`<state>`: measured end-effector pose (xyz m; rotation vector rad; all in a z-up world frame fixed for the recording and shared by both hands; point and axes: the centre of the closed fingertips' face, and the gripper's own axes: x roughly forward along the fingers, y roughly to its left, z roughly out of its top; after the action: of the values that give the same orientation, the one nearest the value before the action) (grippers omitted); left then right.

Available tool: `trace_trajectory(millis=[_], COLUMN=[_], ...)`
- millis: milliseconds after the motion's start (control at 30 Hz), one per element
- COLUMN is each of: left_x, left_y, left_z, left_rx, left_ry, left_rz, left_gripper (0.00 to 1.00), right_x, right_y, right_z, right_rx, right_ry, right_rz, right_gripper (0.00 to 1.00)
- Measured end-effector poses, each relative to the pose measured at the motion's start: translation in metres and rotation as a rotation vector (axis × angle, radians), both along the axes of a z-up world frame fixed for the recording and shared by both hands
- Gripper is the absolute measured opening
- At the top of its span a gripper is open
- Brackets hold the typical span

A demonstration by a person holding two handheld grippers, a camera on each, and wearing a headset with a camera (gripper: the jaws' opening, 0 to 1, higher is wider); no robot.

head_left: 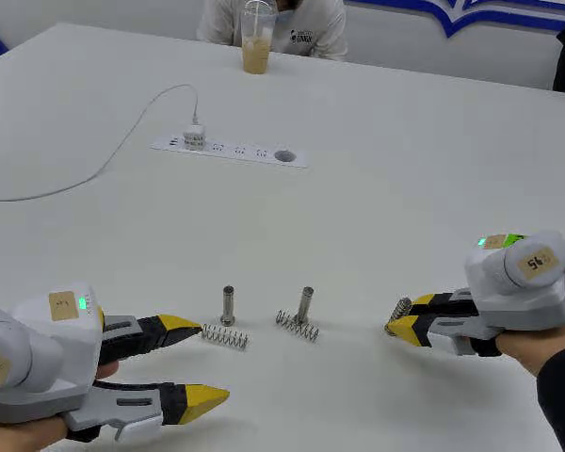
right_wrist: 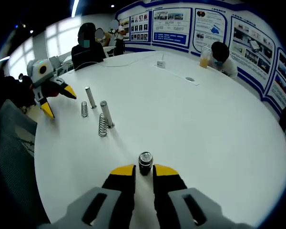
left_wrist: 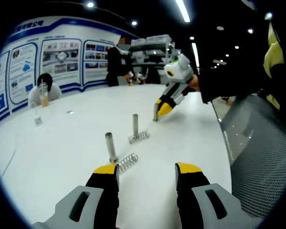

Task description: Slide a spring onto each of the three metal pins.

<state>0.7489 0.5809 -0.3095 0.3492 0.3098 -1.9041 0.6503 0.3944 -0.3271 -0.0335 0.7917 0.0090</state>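
Across the white counter (head_left: 377,207) in the head view, two short grey metal pins stand upright, the left pin (head_left: 228,306) and the middle pin (head_left: 305,303). Each has a small coiled steel spring lying at its foot: the left spring (head_left: 224,335) and the middle spring (head_left: 297,326). The left tongs (head_left: 196,363) are spread wide, with one yellow tip just beside the end of the left spring. The right tongs (head_left: 405,322), well apart to the right, are clamped on a third pin (head_left: 398,309).

From the left gripper view, the left tongs (left_wrist: 147,169) gape. The left spring (left_wrist: 127,161) lies just ahead of one tip, against the foot of the left pin (left_wrist: 110,145). Farther off, the right tongs (left_wrist: 163,107) grip the third pin (left_wrist: 155,112).

From the right gripper view, the right tongs (right_wrist: 144,171) pinch the third pin (right_wrist: 145,162), seen end-on between the tips. The other two pins and both springs sit off to the left — the open left tongs (right_wrist: 58,101) are beyond them.
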Motion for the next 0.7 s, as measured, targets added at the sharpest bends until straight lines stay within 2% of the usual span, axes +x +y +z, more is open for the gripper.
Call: trace_trajectory(millis=[700], left_x=[-0.001], left_y=[-0.002], left_z=[0.004], left_rx=[-0.01], left_ry=[-0.001], left_rz=[-0.001], left_gripper=[0.48], right_x=[-0.023], right_y=[0.007], right_z=[-0.009], right_rx=[0.017], right_ry=[0.018], right_rz=[-0.03], right_gripper=[0.16])
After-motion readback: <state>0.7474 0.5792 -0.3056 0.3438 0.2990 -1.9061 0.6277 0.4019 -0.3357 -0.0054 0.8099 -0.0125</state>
